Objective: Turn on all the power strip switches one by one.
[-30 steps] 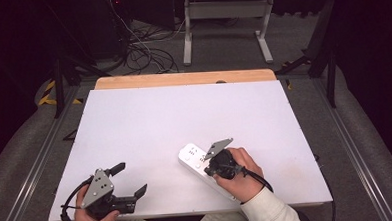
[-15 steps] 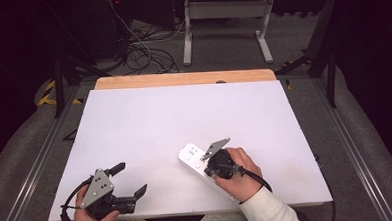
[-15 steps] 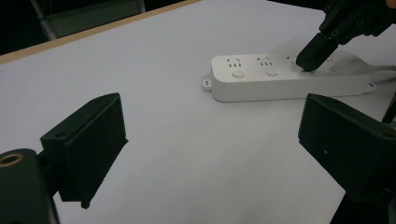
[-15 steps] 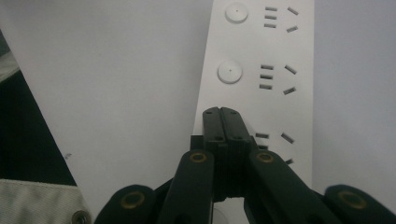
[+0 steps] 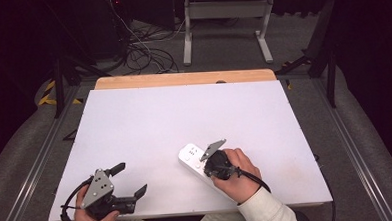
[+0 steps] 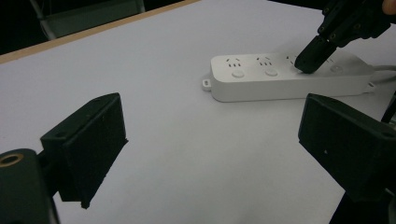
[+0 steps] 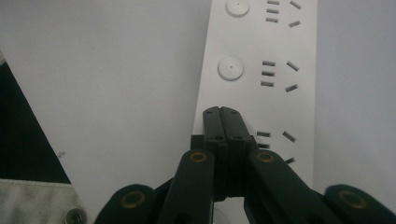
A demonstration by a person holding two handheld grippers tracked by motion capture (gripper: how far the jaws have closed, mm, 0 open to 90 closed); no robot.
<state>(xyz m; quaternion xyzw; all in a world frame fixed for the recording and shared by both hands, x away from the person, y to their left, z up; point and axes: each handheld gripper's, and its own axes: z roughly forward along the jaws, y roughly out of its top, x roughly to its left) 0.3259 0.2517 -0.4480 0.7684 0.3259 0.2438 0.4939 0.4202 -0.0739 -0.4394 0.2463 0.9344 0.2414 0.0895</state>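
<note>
— What did you have from the high view?

— I saw the white power strip [image 5: 199, 163] lying near the front edge of the worktop [image 5: 184, 121], with my right gripper [image 5: 205, 166] tipped down onto it. My left gripper [image 5: 129, 181] sat well apart near the front left corner, its jaws spread wide and empty.

— And the left gripper view?

— Between my own spread jaws I saw the power strip [image 6: 280, 79] farther off, and the right gripper [image 6: 308, 63] touching its top beside a round button [image 6: 265, 73].

— The right gripper view?

— My right gripper [image 7: 222, 112] had its jaws pressed together, pinching nothing, with the tips on the power strip [image 7: 261, 51] by its left edge.
</note>
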